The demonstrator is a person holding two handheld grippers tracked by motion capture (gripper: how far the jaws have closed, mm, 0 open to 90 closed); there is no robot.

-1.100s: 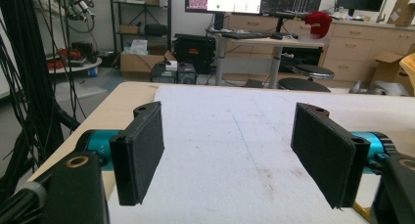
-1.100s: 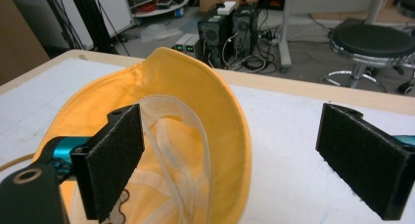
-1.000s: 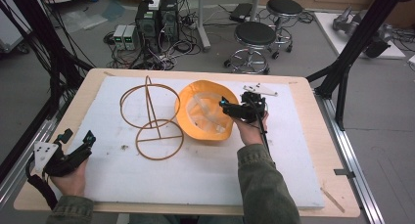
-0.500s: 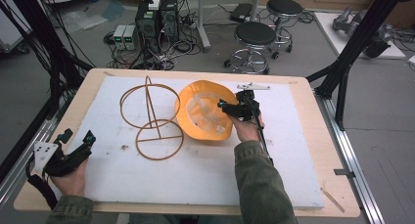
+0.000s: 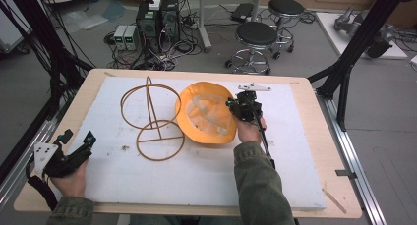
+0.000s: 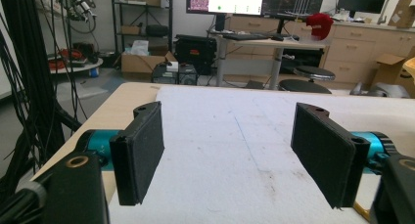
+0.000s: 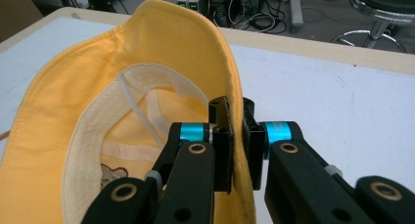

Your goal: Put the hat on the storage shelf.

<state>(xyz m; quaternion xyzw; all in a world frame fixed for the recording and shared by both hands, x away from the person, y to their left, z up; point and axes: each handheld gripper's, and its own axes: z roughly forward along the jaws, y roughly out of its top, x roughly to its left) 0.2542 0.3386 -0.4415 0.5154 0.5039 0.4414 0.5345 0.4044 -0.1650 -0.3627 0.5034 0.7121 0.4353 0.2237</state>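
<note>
A: Right gripper [image 7: 237, 150]?
B: Jaws clamped on the yellow hat [image 5: 206, 112] brim near the table's [image 5: 305, 151] far edge; crown upturned, hat's left part cut off.
A: Left gripper [image 5: 76, 141]?
B: Jaws spread, empty, near-left corner; open board ahead

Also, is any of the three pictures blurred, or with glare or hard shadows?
High view: even light, soft shadows, a little soft. Left gripper view: sharp black jaw pads, the bright monitor screen washed out. Right gripper view: yellow fabric hat sharp, background stool soft.
</note>
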